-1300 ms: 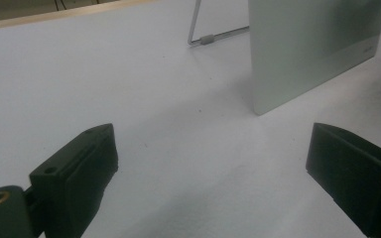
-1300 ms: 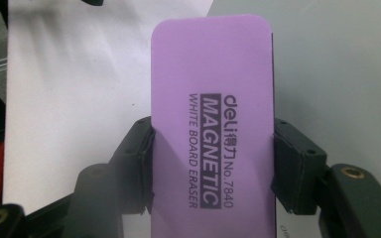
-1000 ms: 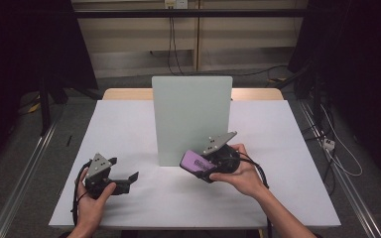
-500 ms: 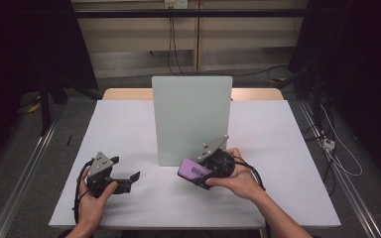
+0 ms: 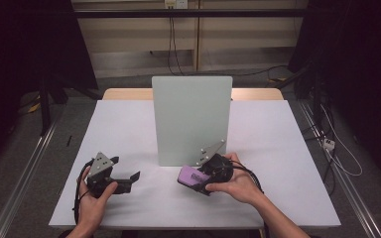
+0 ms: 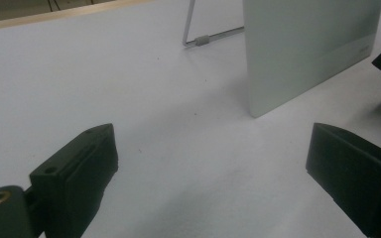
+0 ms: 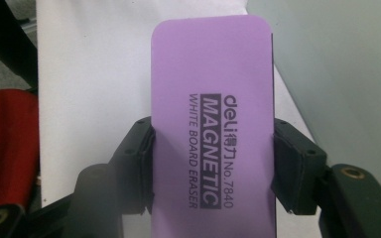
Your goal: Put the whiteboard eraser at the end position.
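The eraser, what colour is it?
Purple, with black lettering; the eraser shows best in the right gripper view.

The whiteboard eraser (image 7: 211, 124) has a smooth, matt purple plastic face with dark print; the tongs' pads (image 7: 138, 166) look like matt black plastic with small screw holes; the whiteboard (image 5: 192, 119) is pale, smooth and faintly glossy, on a thin metal wire stand (image 6: 203, 37); the worktop (image 5: 129, 124) is matt white, its far edge wood.
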A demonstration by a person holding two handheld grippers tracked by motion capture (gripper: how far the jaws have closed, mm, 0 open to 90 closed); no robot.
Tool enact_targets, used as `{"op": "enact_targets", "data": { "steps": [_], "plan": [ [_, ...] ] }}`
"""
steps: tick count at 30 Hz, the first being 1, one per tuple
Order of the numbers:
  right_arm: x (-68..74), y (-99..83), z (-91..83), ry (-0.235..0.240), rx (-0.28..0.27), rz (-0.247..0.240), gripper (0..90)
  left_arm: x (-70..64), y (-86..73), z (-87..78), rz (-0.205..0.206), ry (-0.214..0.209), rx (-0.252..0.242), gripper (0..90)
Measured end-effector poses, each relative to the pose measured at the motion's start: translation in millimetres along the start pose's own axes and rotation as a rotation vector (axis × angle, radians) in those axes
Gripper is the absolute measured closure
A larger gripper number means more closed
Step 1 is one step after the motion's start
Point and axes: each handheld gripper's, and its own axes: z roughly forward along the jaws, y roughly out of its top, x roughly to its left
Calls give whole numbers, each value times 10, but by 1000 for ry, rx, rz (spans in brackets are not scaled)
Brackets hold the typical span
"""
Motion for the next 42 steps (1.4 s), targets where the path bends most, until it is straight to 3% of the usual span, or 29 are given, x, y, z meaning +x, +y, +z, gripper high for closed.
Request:
{"op": "enact_targets", "data": {
  "steps": [7, 26, 32, 42],
  "plan": [
    [2, -31, 43, 23, 35, 22, 419, 6, -11, -2, -7, -3, 3, 57],
    [70, -32, 166, 55, 139, -18, 419, 9, -11, -4, -7, -9, 5, 58],
    [90, -26, 241, 56, 157, -35, 418, 5, -7, -3, 1, -11, 7, 57],
    [89, -50, 257, 59, 142, -47, 417, 1, -9, -6, -3, -12, 5, 58]
  ]
}}
